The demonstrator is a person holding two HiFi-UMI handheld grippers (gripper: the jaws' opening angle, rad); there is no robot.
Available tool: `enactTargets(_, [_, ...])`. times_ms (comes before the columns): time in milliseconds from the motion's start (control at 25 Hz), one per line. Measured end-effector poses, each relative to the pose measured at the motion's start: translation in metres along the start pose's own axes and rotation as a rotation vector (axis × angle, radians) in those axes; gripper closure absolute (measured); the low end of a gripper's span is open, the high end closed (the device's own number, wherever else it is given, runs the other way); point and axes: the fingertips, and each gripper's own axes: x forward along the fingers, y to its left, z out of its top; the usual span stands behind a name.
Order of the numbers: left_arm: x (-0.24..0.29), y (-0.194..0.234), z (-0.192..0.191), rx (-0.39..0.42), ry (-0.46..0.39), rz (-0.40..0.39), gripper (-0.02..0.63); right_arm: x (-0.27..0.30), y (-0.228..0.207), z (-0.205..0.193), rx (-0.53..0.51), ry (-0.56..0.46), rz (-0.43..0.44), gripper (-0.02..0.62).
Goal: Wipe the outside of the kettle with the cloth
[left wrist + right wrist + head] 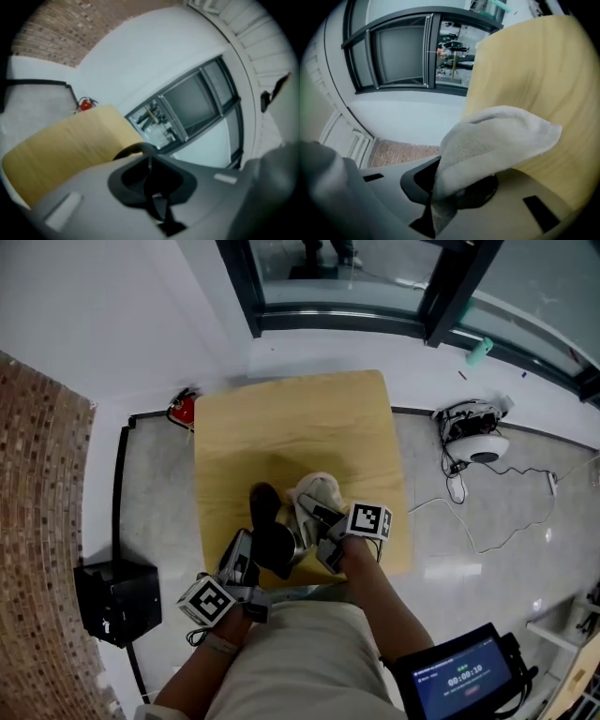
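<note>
steady kettle (pixel 272 538), wipe with cloth (pixel 316 491)
left gripper (pixel 150 176) clamps kettle, right gripper (pixel 436 187) pinches cloth: keep your strokes flat

Left claw (pixel 150 164): grey body fills the lower frame, jaws closed together in the dark recess, clamped on a black curved handle (pixel 133 150) right at their tips. Wooden table (pixel 65 145) at mid-left. Small red object (pixel 85 104) on the floor beyond the table's far corner. Brick wall (pixel 56 37) at upper left, dark-framed glazing (pixel 192 105) at centre-right.
</note>
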Motion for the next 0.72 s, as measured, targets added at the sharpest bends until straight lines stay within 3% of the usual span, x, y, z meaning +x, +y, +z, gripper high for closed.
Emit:
enactTargets(200, [-0.007,0.024,0.018,-0.293,-0.192,0.116,0.586,0.06,0.022,0.013,-0.15,0.19,0.031,0.508])
enactTargets(280, [-0.005,0.018,0.031,-0.33,-0.201,0.083,0.59,0.07,0.035,0.019,-0.182,0.212,0.043,0.508])
enactTargets(320, [-0.006,0.006,0.04,-0.3,-0.187,0.04,0.614,0.065,0.046,0.021,-0.215,0.191,0.054,0.508])
enactTargets(360, [-0.008,-0.012,0.049,-0.2,-0.151,-0.021,0.618,0.053,0.061,0.02,-0.275,0.16,0.073,0.508])
enactTargets(400, [-0.01,-0.035,0.054,-0.009,-0.084,-0.096,0.62,0.038,0.078,0.015,-0.358,0.127,0.097,0.508])
enactTargets(520, [-0.003,-0.087,0.025,0.854,0.241,-0.284,0.618,0.005,0.107,-0.017,-0.641,0.072,0.122,0.508])
enactTargets(560, [0.003,-0.087,0.007,1.107,0.339,-0.305,0.618,0.004,0.094,-0.024,-0.7,0.067,0.084,0.508])
enactTargets(600, [0.01,-0.08,-0.01,1.309,0.422,-0.307,0.618,0.007,0.068,-0.025,-0.714,0.066,0.013,0.508])
enactTargets(640, [0.015,-0.071,-0.024,1.449,0.485,-0.303,0.618,0.012,0.031,-0.022,-0.672,0.078,-0.079,0.508])
enactTargets(680, [0.018,-0.065,-0.033,1.517,0.525,-0.301,0.618,0.017,-0.005,-0.019,-0.596,0.102,-0.166,0.508])
enactTargets(720, [0.019,-0.062,-0.038,1.522,0.545,-0.303,0.607,0.02,-0.025,-0.019,-0.532,0.127,-0.214,0.508])
